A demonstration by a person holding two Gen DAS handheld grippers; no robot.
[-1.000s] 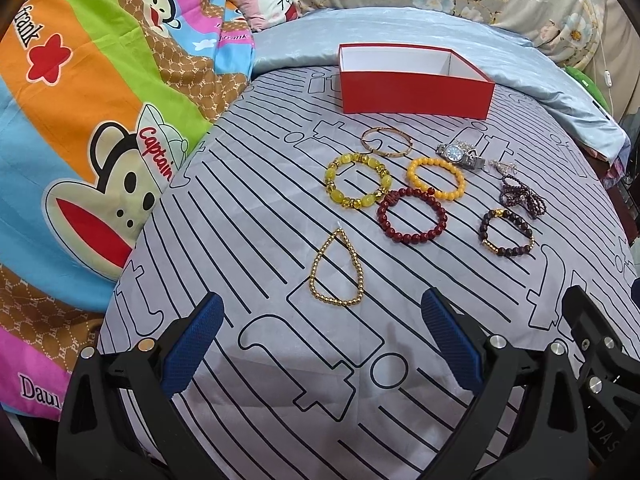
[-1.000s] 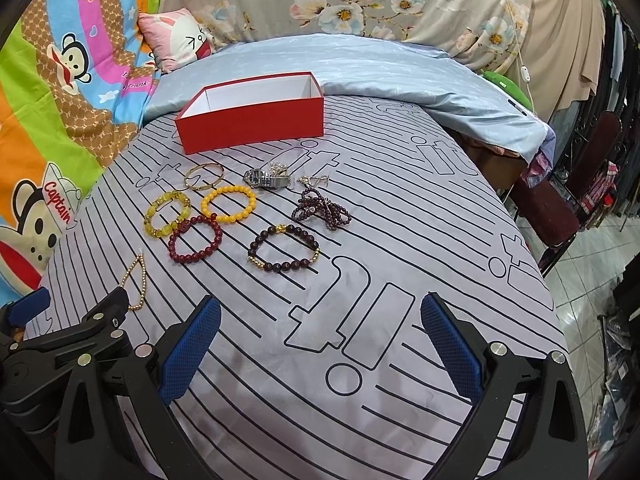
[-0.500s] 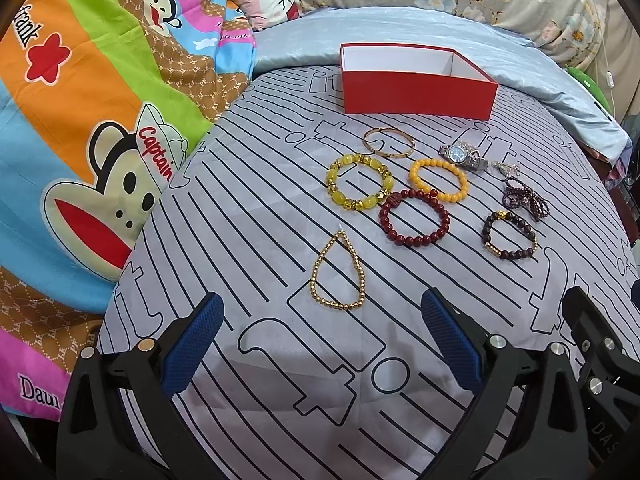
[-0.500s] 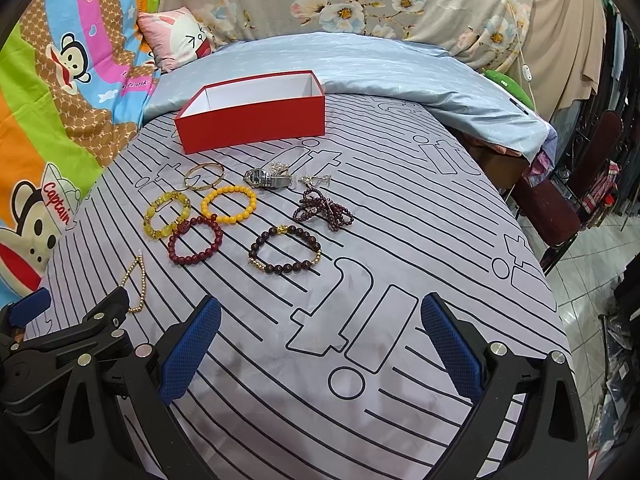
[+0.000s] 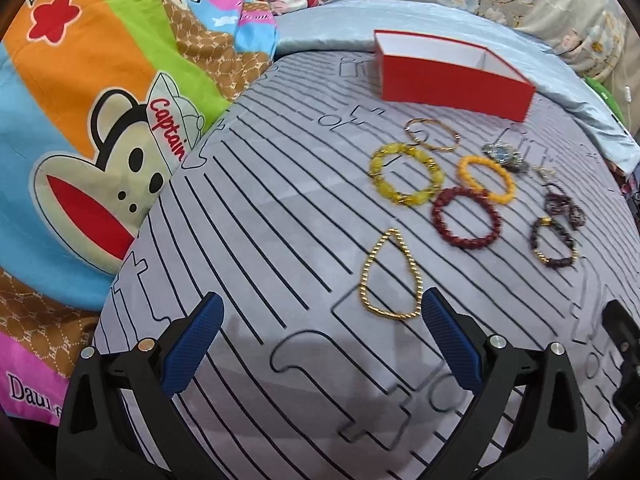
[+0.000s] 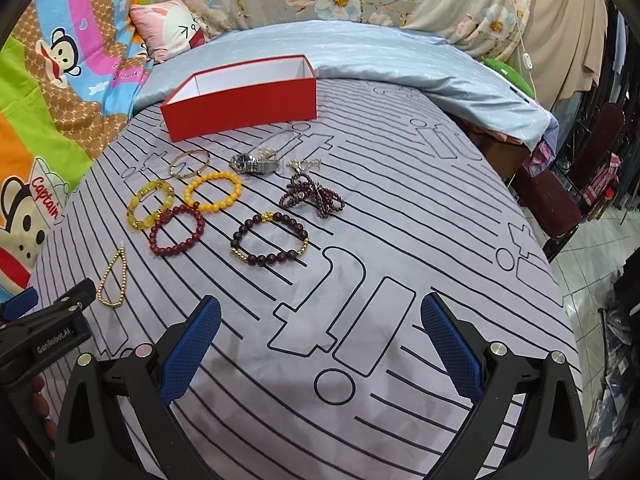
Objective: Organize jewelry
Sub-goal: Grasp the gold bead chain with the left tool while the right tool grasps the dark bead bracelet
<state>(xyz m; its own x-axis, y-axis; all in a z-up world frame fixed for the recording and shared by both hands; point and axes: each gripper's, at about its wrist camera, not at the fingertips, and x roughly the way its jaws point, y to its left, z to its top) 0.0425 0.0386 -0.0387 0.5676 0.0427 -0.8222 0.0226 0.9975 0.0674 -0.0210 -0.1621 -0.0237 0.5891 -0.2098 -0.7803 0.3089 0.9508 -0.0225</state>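
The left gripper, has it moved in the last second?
Yes. In its own view the left gripper has swung left and closer: the gold bead bracelet now lies by its right finger, and the red box sits further right.

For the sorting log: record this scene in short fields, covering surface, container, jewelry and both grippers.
surface: striped grey sheet
container: red box, open, nothing visible inside
loose jewelry: gold bead strand, yellow bracelet, orange bracelet, red bracelet, dark bracelet, bangle, watch
left gripper: open, empty
right gripper: open, empty
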